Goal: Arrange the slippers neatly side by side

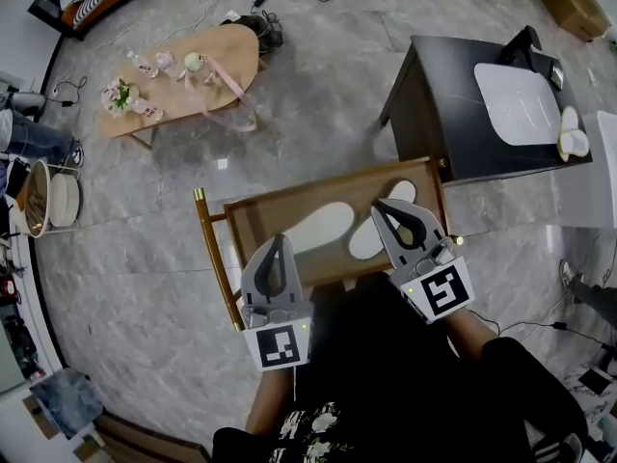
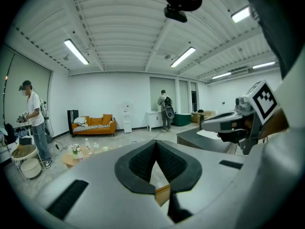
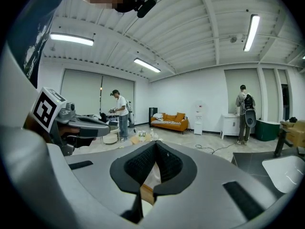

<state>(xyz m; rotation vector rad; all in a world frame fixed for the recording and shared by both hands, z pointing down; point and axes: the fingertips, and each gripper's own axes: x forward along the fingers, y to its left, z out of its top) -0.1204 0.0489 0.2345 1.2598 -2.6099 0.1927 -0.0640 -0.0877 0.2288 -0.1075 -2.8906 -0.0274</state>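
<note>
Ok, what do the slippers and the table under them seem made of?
Slippers: white, matte, probably soft fabric or foam; no shine. Table: brown wood-grain frame, likely wood; its leg looks like brass-toned metal, glinting.

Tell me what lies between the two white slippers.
Nothing. The head view shows only a narrow strip of bare brown tabletop between the left slipper and the right slipper.

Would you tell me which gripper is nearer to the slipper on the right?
Right. The right gripper hangs over that slipper, overlapping it in the head view. The left gripper sits to the left of the other slipper. Both are shut.
</note>
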